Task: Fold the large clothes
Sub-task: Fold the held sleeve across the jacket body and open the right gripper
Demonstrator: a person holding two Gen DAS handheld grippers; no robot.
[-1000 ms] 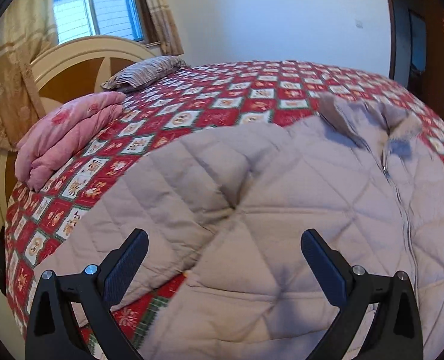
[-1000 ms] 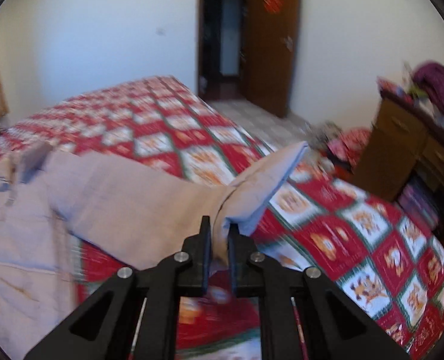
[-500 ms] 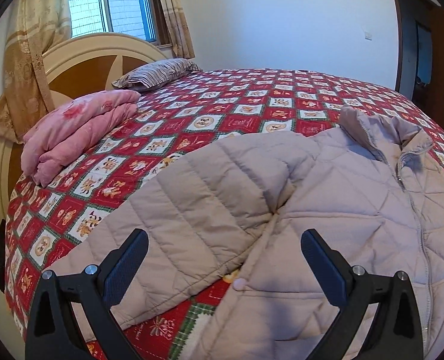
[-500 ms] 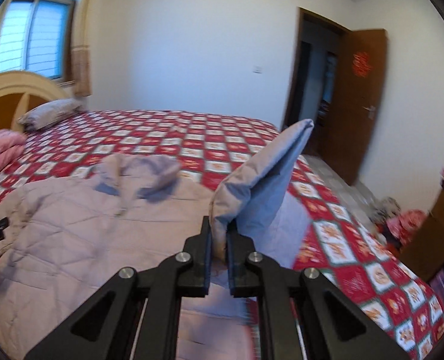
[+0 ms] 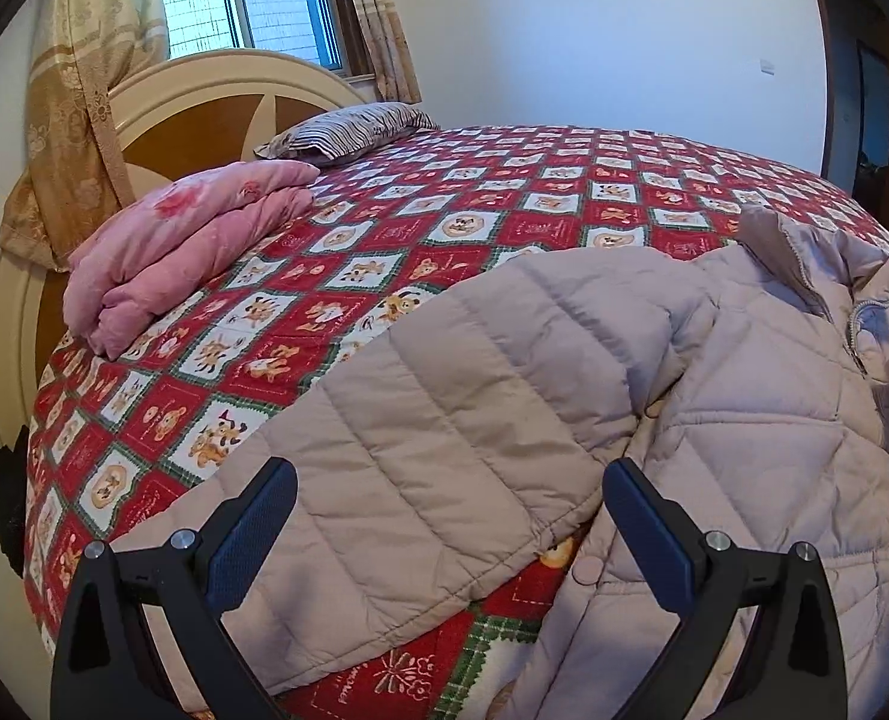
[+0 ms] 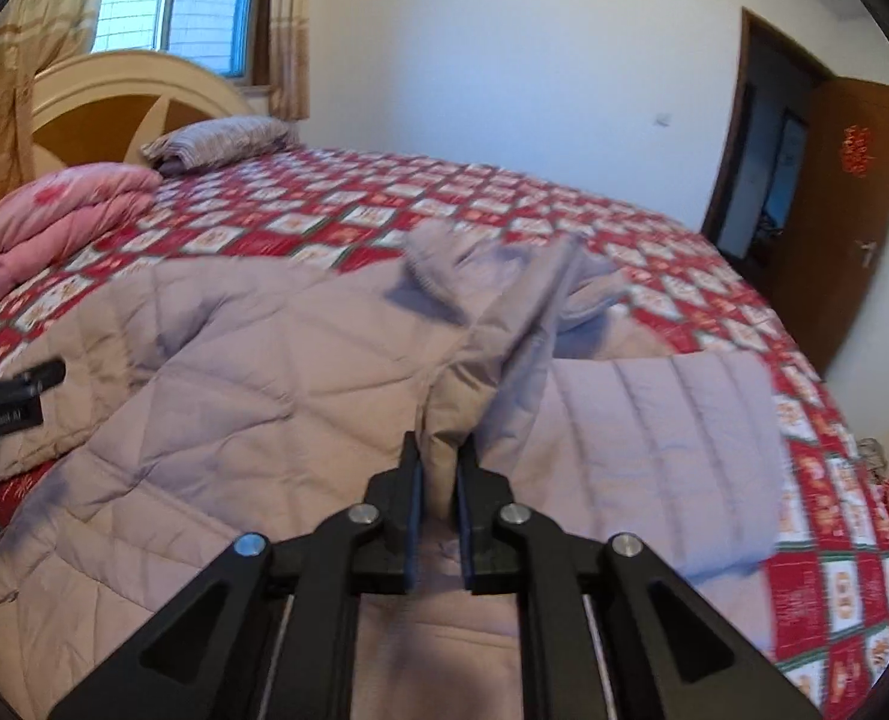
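A large beige quilted jacket [image 5: 744,420] lies spread on the bed, collar toward the far side. Its left sleeve [image 5: 444,438] stretches flat toward the near left edge. My left gripper [image 5: 444,516] is open and empty, its fingers on either side of that sleeve's cuff end, just above it. In the right wrist view the jacket [image 6: 234,372] fills the middle. My right gripper [image 6: 438,480] is shut on the right sleeve's cuff [image 6: 492,360], holding it folded over the jacket's chest, with the rest of the sleeve [image 6: 672,420] lying to the right.
The bed has a red patterned quilt [image 5: 384,240]. A folded pink blanket [image 5: 186,240] and a striped pillow [image 5: 348,132] lie by the round headboard [image 5: 204,102]. A window and curtains are behind. An open doorway and brown door [image 6: 852,210] are on the right.
My right gripper has carried the sleeve cuff leftward from the bed's right side and lowered it onto the jacket's chest. The left gripper stayed open and shifted slightly left, nearer the left sleeve.
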